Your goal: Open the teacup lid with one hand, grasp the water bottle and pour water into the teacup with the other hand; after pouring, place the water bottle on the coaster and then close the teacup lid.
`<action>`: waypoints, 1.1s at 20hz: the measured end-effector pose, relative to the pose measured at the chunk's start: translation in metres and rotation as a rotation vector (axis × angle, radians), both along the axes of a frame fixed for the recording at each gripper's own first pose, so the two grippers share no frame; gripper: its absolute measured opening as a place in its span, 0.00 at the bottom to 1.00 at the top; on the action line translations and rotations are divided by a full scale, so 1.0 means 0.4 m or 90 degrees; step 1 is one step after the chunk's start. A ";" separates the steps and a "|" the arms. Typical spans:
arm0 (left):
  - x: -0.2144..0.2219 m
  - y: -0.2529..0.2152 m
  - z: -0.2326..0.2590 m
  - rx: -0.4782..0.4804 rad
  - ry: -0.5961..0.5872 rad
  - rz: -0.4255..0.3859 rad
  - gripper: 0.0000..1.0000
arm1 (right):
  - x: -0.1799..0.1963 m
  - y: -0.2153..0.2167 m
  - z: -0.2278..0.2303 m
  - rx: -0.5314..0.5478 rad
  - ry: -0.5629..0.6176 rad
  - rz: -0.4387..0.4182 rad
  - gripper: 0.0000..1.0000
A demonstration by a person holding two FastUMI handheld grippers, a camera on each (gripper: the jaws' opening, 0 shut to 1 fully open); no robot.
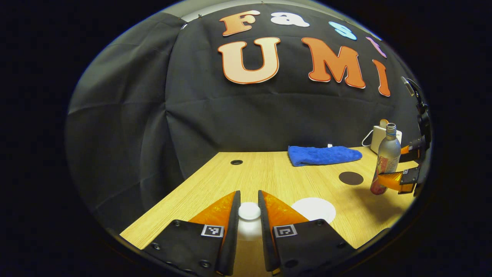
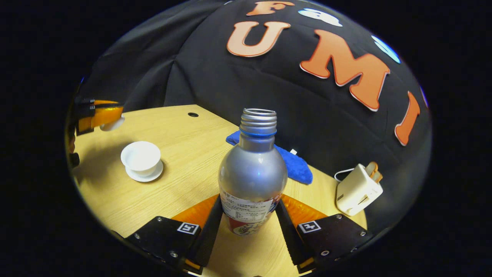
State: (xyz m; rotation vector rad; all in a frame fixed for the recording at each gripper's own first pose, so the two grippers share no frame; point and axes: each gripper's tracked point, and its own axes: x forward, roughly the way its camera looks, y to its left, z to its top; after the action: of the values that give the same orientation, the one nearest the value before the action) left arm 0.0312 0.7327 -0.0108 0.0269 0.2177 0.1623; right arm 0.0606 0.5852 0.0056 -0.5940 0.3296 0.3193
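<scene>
The left gripper [image 1: 249, 215] is closed on the knob of the white teacup lid [image 1: 249, 211], lifted clear of the wooden table [image 1: 269, 173]. In the right gripper view the uncovered teacup [image 2: 140, 156] sits on its saucer [image 2: 145, 175] near the table's left edge, with bare wood between it and the bottle. The right gripper [image 2: 251, 219] is clamped on the lower body of the silver water bottle [image 2: 252, 173], which stands upright with its threaded mouth uncapped. In the left gripper view the dark round coaster [image 1: 351, 178] lies just beside the bottle, in front of a folded blue towel [image 1: 324, 155]. A white charger block [image 2: 357, 189] rests at the table's far edge, near the black cloth wall.
</scene>
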 end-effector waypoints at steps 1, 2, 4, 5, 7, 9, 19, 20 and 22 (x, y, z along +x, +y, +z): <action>-0.005 0.007 -0.001 -0.003 0.000 0.003 0.28 | 0.001 0.004 0.012 -0.026 -0.013 0.006 0.79; -0.010 0.017 -0.002 -0.006 0.001 0.006 0.33 | 0.007 0.012 0.020 -0.051 -0.025 0.013 0.78; -0.021 0.039 -0.003 -0.006 -0.001 0.016 0.33 | 0.009 0.024 0.030 -0.095 -0.043 0.028 0.79; -0.026 0.048 -0.005 -0.006 -0.002 0.021 0.33 | 0.009 0.028 0.037 -0.114 -0.047 0.037 0.79; -0.038 0.064 -0.007 -0.009 -0.002 0.027 0.33 | 0.018 0.043 0.046 -0.152 -0.063 0.052 0.77; -0.048 0.076 -0.013 -0.013 -0.003 0.033 0.33 | 0.025 0.057 0.055 -0.200 -0.089 0.065 0.77; -0.101 0.147 -0.054 -0.013 0.010 0.061 0.31 | 0.031 0.133 0.079 -0.341 -0.173 0.109 0.78; -0.106 0.153 -0.052 -0.014 0.009 0.065 0.33 | 0.033 0.144 0.074 -0.351 -0.181 0.114 0.77; -0.104 0.154 -0.054 -0.018 0.008 0.070 0.38 | 0.021 0.147 0.085 -0.381 -0.207 0.118 0.77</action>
State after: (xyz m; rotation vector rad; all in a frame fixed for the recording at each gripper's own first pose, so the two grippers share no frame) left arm -0.0105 0.7944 -0.0322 -0.0119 0.2347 0.2688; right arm 0.0690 0.6442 0.0394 -1.2541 0.0476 0.2944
